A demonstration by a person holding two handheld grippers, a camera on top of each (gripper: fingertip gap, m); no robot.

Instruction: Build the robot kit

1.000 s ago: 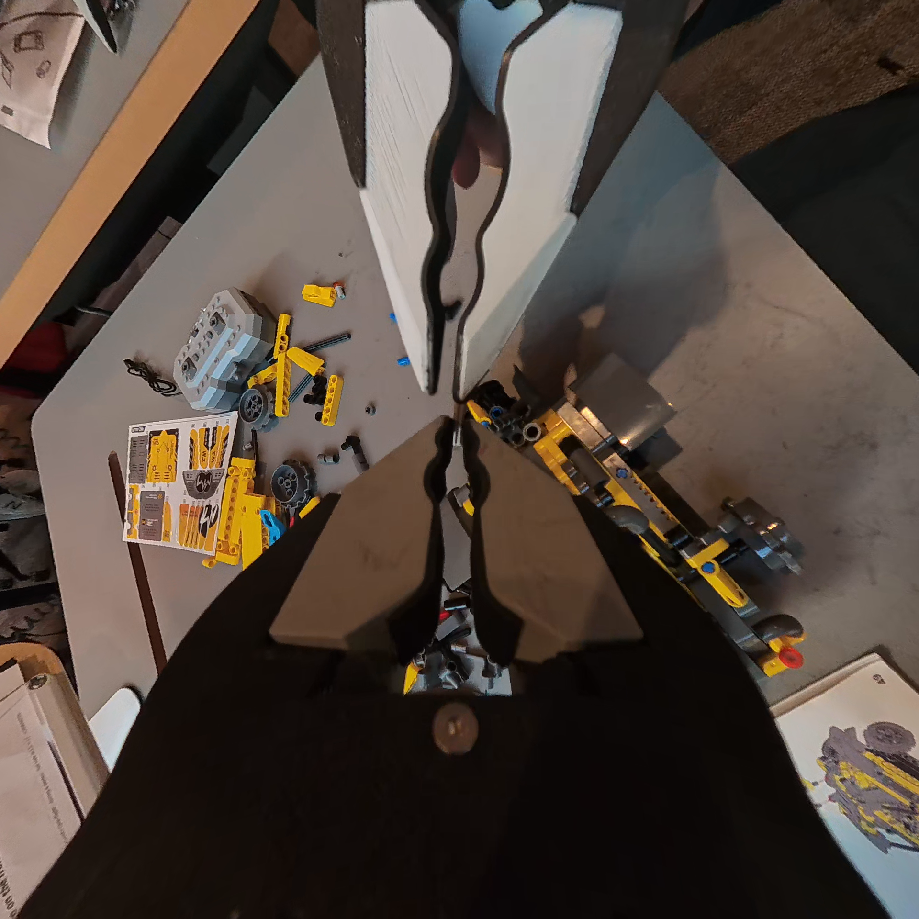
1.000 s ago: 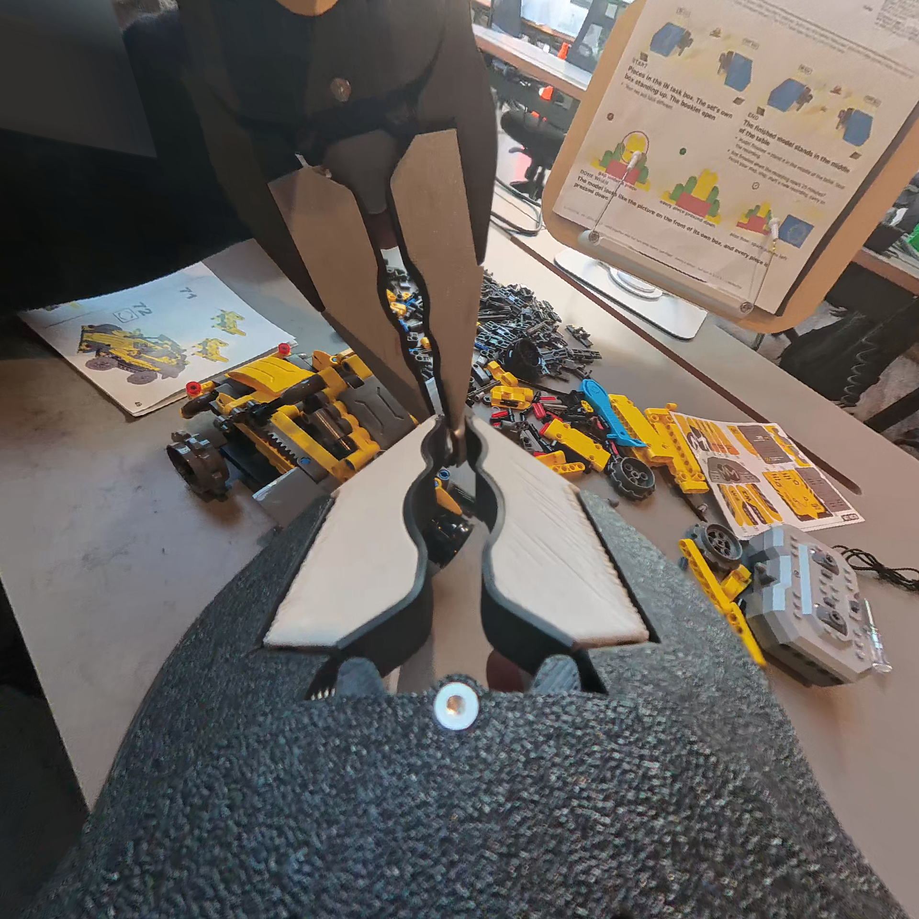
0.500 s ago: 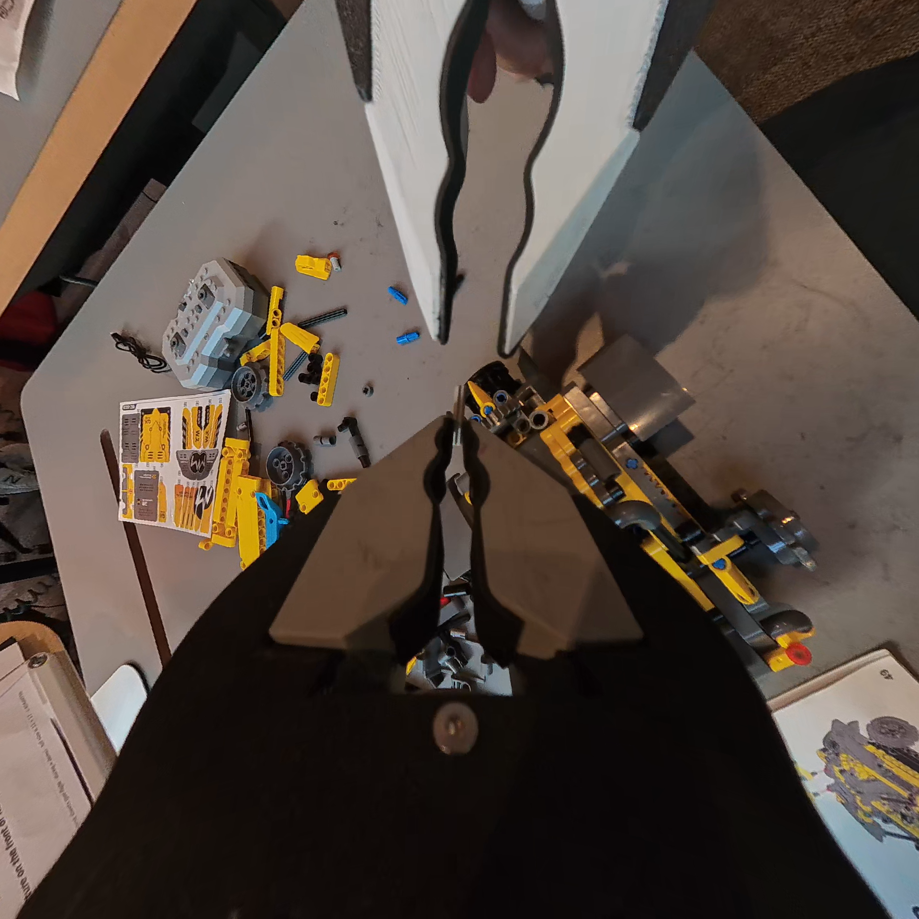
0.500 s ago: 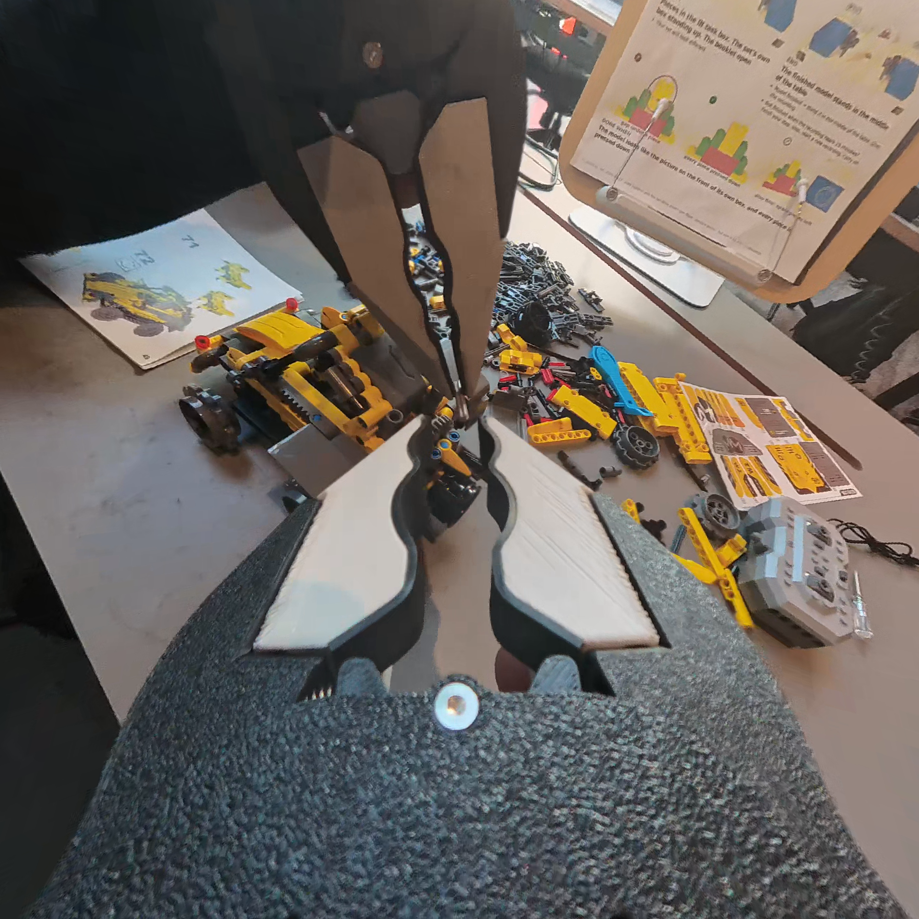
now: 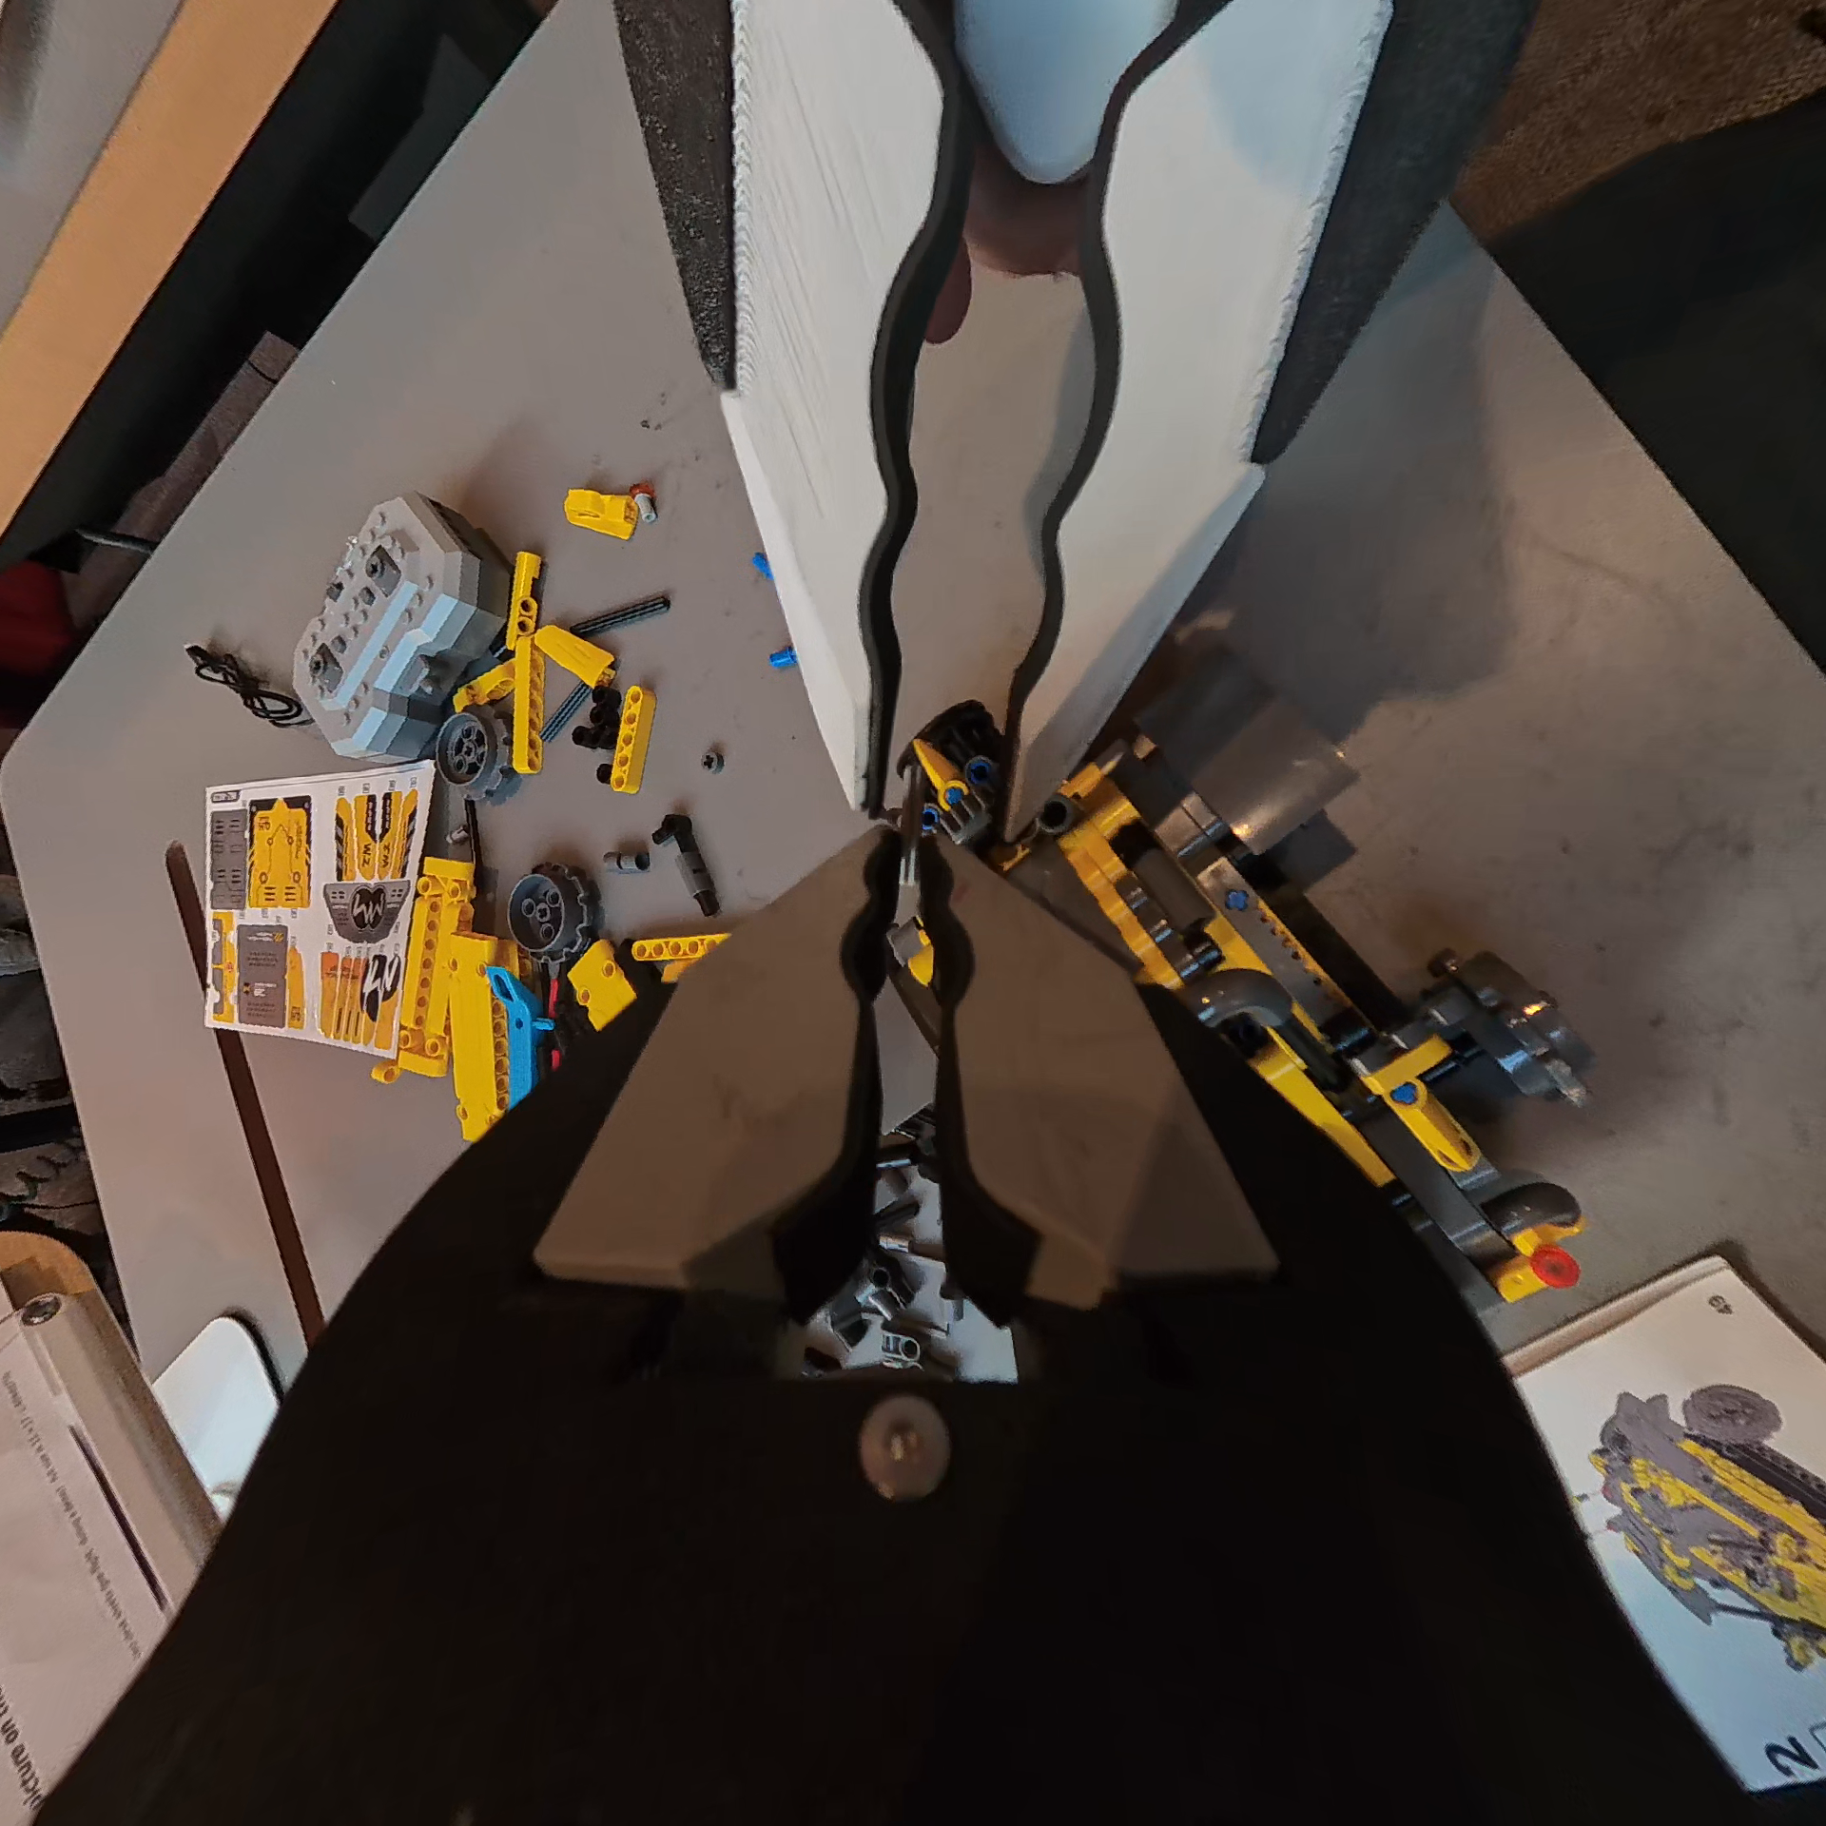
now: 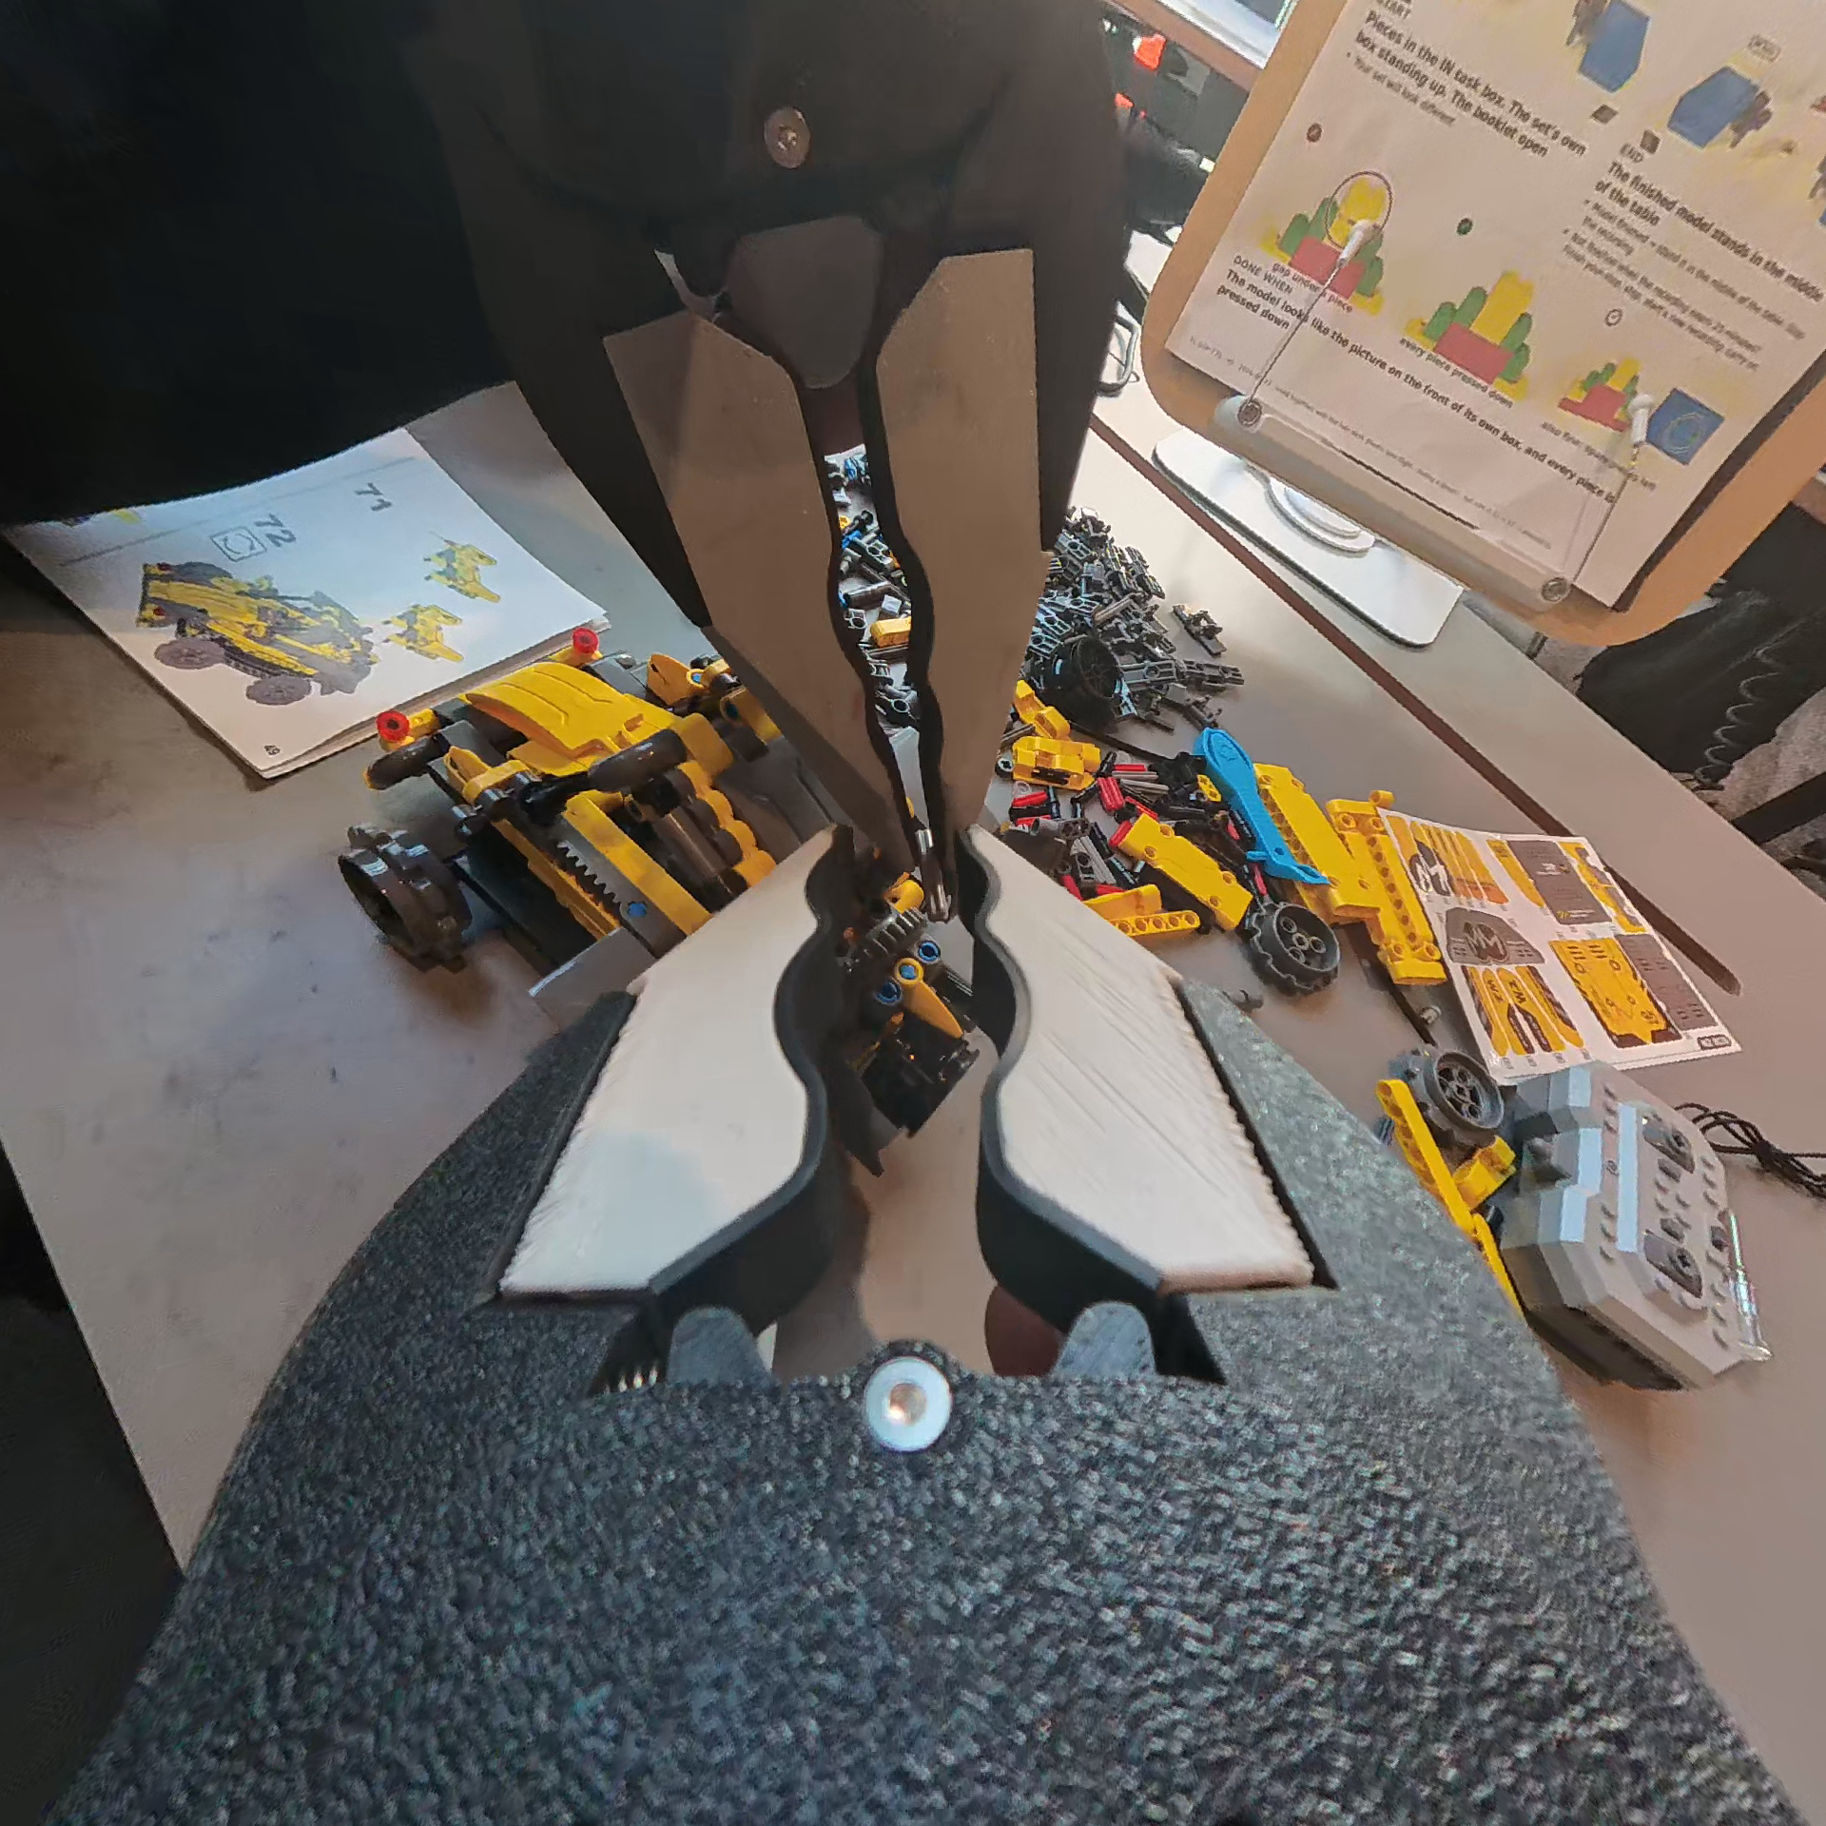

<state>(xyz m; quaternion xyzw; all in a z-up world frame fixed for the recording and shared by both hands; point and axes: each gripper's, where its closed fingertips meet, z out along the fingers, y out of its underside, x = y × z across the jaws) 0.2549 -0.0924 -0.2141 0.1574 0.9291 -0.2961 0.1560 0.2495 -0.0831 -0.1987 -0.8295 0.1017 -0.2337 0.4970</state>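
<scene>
A moment ago my right claw with white fingers (image 6: 904,840) was pressed together, tip to tip with my left claw. Now it is spread wide. Its two tips sit on each side of the front end of the yellow and grey toy brick car (image 5: 1235,949).

My left claw with brown fingers (image 5: 907,850) is almost shut. It pinches a small thin grey pin (image 5: 907,871) just above the car's front end. The loose yellow and black bricks (image 6: 1186,850) lie beside the car on the grey table (image 5: 1532,790).
</scene>
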